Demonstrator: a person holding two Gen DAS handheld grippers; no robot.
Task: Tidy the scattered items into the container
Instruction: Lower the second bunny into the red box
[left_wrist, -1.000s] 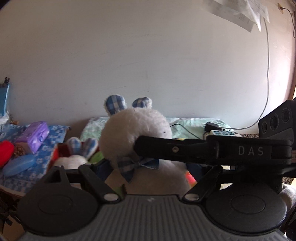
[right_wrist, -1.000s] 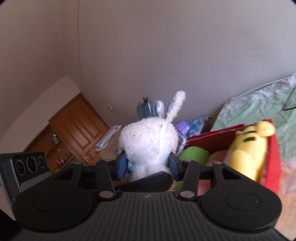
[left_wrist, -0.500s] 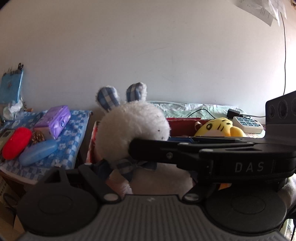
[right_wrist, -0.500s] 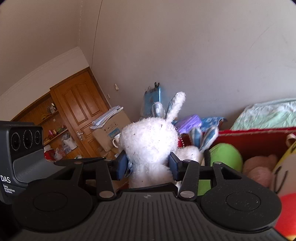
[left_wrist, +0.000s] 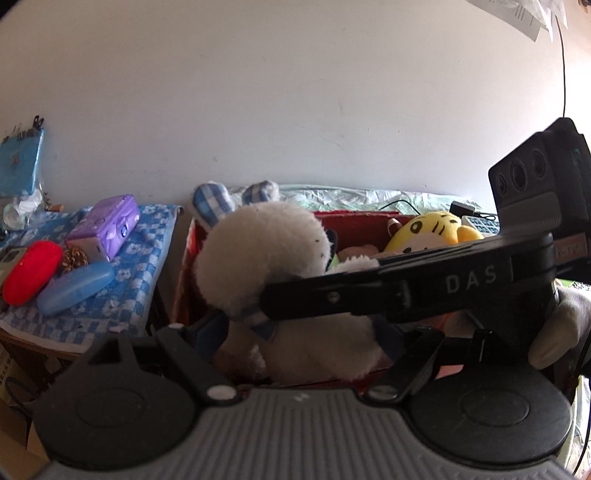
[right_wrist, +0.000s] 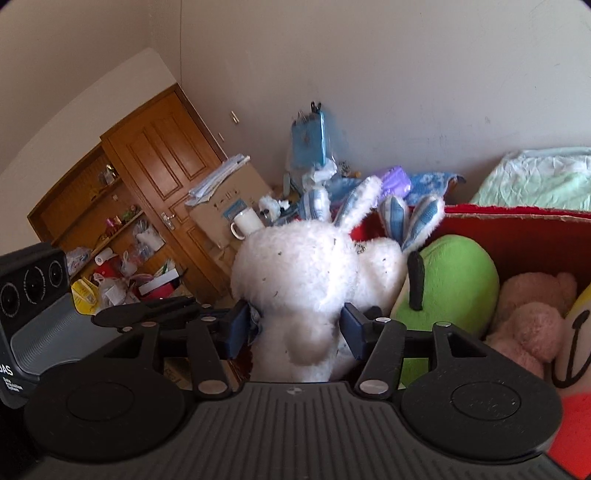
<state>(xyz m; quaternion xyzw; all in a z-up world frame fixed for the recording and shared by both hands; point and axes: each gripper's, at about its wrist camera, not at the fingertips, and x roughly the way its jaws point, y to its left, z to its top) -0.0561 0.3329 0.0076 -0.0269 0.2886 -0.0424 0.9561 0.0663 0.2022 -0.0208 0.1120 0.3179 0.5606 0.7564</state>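
Right tongs are opening around the white rabbit at frame centre, left tongs clamped on it: release both over the red box.

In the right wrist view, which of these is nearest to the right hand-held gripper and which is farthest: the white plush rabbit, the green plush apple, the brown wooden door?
1. White plush rabbit, between the opening jaws of the right hand-held gripper.
2. Green plush apple, just right, inside the red box.
3. Brown wooden door, far left, across the room.
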